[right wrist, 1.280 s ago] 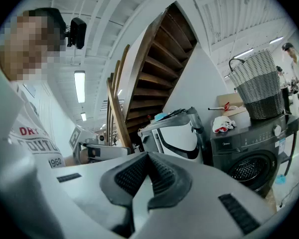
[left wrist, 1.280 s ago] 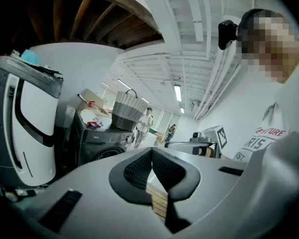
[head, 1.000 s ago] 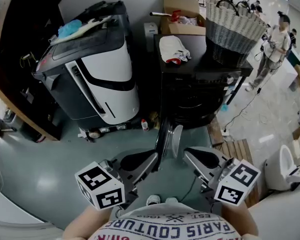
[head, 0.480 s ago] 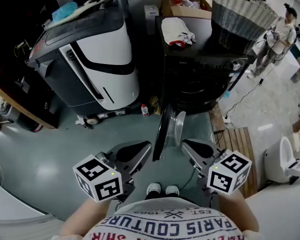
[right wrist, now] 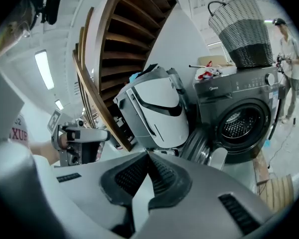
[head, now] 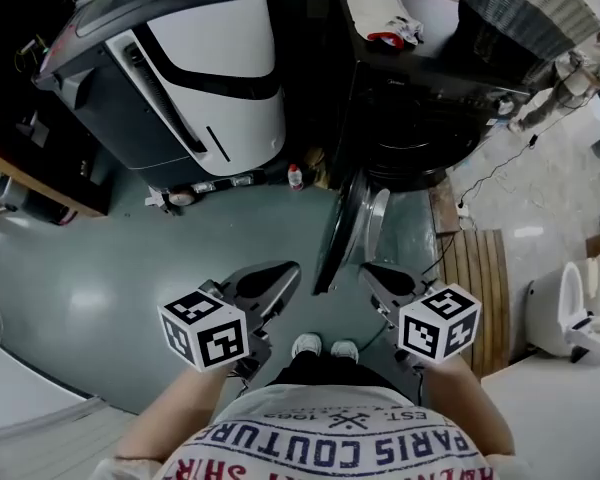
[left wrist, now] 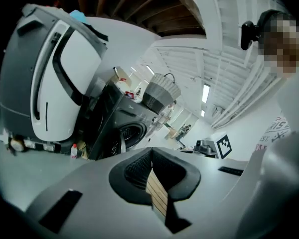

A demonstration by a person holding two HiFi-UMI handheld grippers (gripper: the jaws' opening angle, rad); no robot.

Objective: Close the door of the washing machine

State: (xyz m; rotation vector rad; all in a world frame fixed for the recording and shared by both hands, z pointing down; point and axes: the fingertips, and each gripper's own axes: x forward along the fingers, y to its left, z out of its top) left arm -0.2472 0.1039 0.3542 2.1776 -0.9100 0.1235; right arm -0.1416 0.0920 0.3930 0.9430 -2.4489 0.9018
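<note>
**Grey floor (head: 100, 298), open door (head: 338, 233) in the middle**

Far left, at 10 o'clock, stands a big white machine (head: 200, 58). A small bottle (head: 295, 176) sits on the floor by its foot. Low down, at 7 o'clock, is the left gripper (head: 283, 273). Its jaws are pressed together and hold nothing.

Next comes the door, right in the middle. It hangs wide open from the dark washer (head: 420, 118) at 1 o'clock. It points straight out at the person, so we see it edge on. Its long line runs from 12 o'clock down to 6 o'clock, and its free end sits between the two grippers. Its outer side faces left. Its glass bowl (head: 377, 218) faces right.

The right gripper (head: 368, 271) is at 5 o'clock, on the bowl side. Its jaws are closed too, with nothing inside. Wood slats (head: 475, 268) lie on the floor at 3 o'clock.

From the left gripper the door is just beside it, at 2 o'clock. From the right gripper it is at 10 o'clock. Both are near and neither touches it. I think the left one has the better spot. A push on the outer side, going right and away, would swing the door shut.
</note>
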